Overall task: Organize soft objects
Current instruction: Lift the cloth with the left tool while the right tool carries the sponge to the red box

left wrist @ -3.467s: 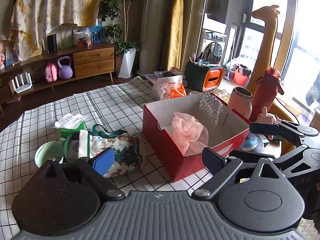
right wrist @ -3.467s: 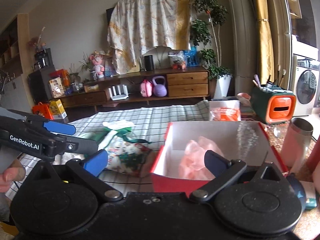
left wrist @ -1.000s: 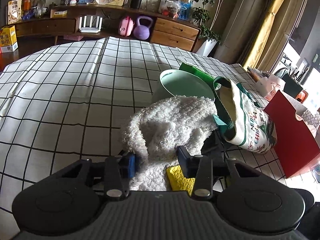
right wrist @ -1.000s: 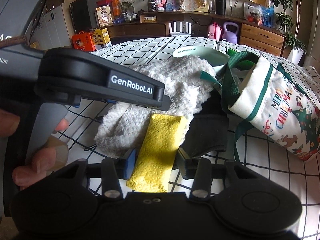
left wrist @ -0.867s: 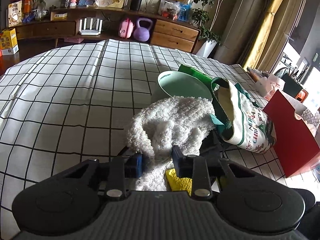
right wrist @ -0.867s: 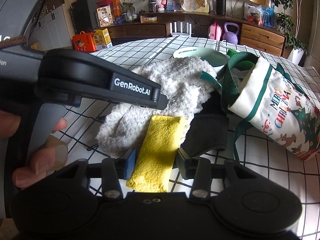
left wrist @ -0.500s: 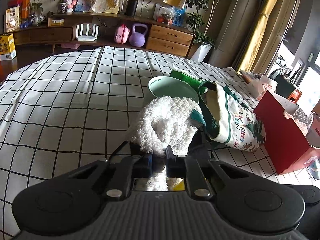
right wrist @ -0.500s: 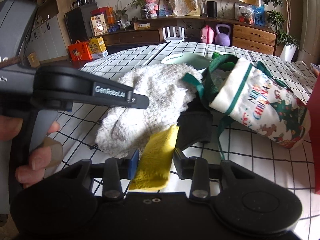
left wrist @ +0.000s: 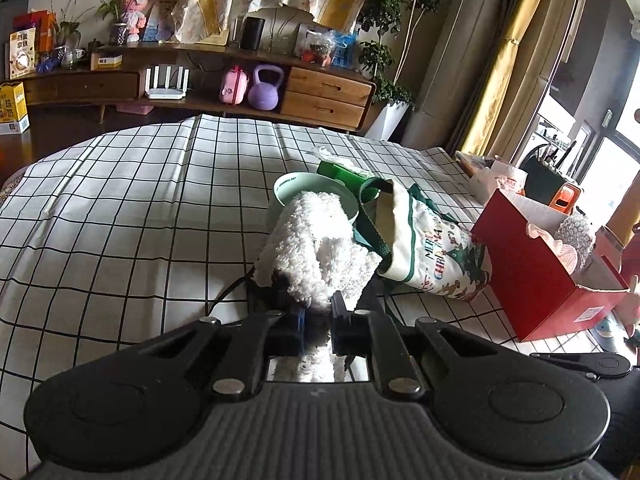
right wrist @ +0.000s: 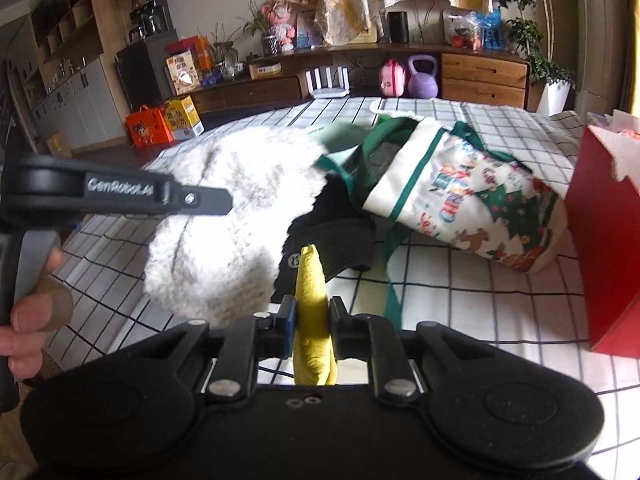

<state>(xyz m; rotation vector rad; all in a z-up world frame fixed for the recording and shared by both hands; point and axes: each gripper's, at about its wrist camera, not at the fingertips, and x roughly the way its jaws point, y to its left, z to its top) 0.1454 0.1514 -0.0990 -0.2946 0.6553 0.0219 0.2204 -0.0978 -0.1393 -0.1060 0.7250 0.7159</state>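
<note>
holding tight, the left gripper [left wrist: 318, 316] has its two fingers squeezed on the near end of the fluffy white towel [left wrist: 316, 248]. the towel is bunched into a long roll. its long way runs from the gripper out toward the far side of the counter [left wrist: 132, 208], and its far end lies over the rim of the mint green bowl [left wrist: 298, 188]. in the right wrist view the towel [right wrist: 240, 216] looks like a big soft heap sitting left of the middle, and the left gripper [right wrist: 224, 200] sticks in from the left, with a person's hand [right wrist: 24, 312] on its handle.

the right gripper [right wrist: 312, 322] is squeezed on the yellow sponge cloth [right wrist: 312, 304]. the cloth stands on its thin edge between the fingers. its long way runs from the gripper forward and up, and its tip points at the black cloth [right wrist: 332, 236] just past it. the black cloth lies flat on the counter, touching the towel on one side and the christmas tote bag [right wrist: 472, 204] on the other.

the tote bag lies on its side near the middle of the counter, with its open mouth and green handles toward the bowl. its bottom end points at the red box [left wrist: 540, 272], which sits at the right edge of the counter. something pink and some bubble wrap [left wrist: 578, 236] poke up inside the box. a green tissue pack [left wrist: 340, 170] sits just behind the bowl.
</note>
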